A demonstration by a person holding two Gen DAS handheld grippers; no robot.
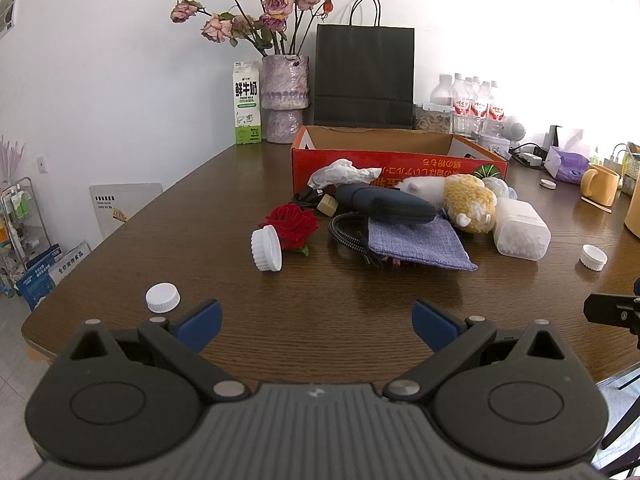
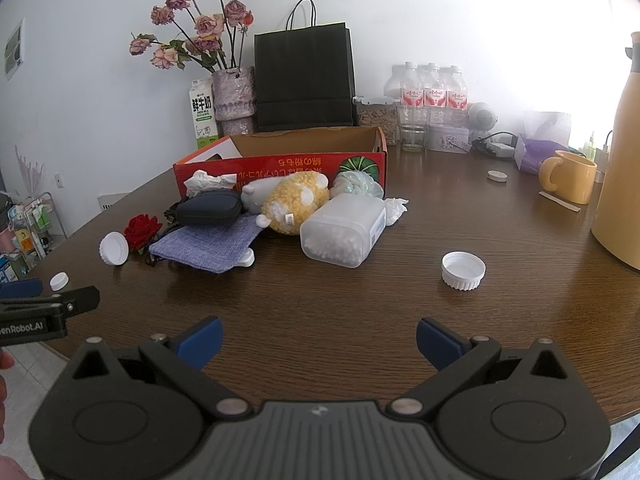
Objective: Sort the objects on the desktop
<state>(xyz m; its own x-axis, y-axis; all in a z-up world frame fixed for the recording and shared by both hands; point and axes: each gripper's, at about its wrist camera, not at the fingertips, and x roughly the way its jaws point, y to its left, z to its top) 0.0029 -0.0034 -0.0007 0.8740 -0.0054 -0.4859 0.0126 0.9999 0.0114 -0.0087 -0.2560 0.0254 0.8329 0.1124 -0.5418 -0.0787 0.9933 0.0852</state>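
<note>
Both tongs, left (image 1: 316, 326) and right (image 2: 318, 342), stand wide and empty over the surface (image 1: 320, 300). Clutter lies heaped before the red carton (image 1: 400, 164). The plush hamster (image 2: 292, 204) appears soft and light; grip its body. The white screw cap (image 2: 463, 270) looks rigid; take it across the rim.

clutter pile (image 1: 400, 216) before red box (image 1: 400, 160)
</note>
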